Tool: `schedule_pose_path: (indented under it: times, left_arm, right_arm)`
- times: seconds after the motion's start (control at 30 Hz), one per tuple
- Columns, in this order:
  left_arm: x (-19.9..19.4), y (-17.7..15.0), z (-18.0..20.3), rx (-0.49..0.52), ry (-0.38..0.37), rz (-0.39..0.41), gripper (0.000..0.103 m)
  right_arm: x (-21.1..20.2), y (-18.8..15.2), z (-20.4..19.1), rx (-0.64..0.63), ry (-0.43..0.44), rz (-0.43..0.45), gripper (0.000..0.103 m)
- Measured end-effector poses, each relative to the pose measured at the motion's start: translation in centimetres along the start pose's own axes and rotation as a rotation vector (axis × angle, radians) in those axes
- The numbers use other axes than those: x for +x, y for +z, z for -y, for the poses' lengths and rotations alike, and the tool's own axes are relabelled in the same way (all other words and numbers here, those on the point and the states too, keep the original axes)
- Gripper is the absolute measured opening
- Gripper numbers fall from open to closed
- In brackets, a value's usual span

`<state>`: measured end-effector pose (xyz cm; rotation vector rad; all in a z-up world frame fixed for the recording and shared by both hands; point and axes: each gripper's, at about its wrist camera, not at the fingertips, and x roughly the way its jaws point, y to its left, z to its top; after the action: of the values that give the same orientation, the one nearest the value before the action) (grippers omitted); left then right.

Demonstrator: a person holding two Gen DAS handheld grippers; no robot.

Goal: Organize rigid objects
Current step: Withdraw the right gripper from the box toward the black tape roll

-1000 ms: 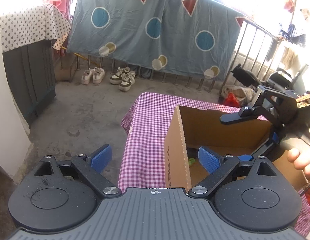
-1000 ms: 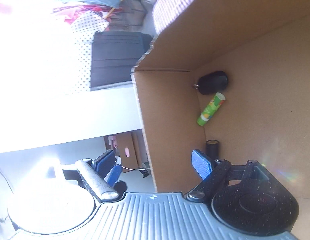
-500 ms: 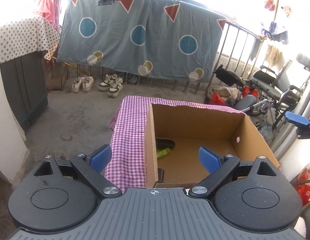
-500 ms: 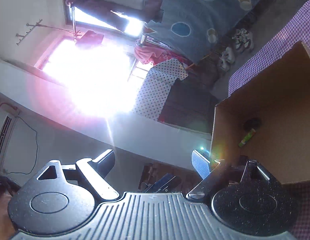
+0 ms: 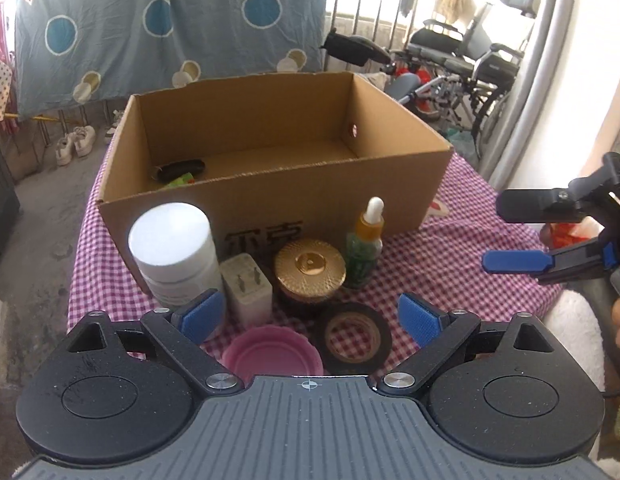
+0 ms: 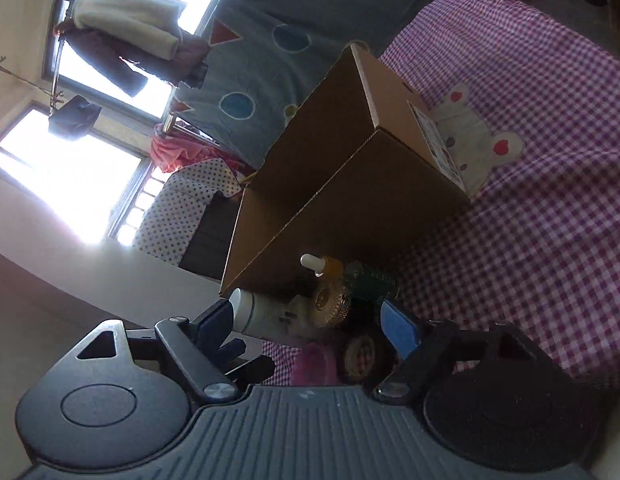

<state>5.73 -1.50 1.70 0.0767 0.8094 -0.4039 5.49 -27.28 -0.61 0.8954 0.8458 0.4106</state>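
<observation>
Where legible, bold dark characters on cardboard box [image 5: 270, 208].

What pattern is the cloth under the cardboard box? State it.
The tablecloth is a purple-and-white gingham check, showing best in the left wrist view.

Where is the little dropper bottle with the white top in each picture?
Left wrist view: the dropper bottle stands upright near the middle, in front of the cardboard box, right of the gold lid.
Right wrist view: the dropper bottle looks tipped sideways because the camera is rolled, low in the middle, just under the box's bottom edge.
Shared landmark: the gold lid beside the bottle.
</observation>
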Motion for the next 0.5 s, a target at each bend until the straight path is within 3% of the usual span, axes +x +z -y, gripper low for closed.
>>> schedule_pose_path:
  times: [0.07,0.2,0.37,0.5]
  left_arm:
    - [0.8,-0.9,1.2,0.044,0.002,-0.039,0.094]
    - [1.6,-2.4,3.0,0.091,0.002,-0.069,0.092]
    - [2.4,-3.4,5.2,0.150,0.068,-0.067,0.078]
    - [3.4,-3.8,6.4,0.201,0.130,-0.091,0.069]
  right_arm:
    - [1.0,-1.0,-0.1,-0.049,-0.070,-0.027,0.072]
    - [2.2,-2.3,-2.1,-0.234,-0.202,-0.060,0.064]
    - [4.5,-3.6,-3.9,-0.419,-0.296,-0.082,0.055]
    - [6.6,-4.4,-4.1,-0.484,-0.326,-0.110,0.042]
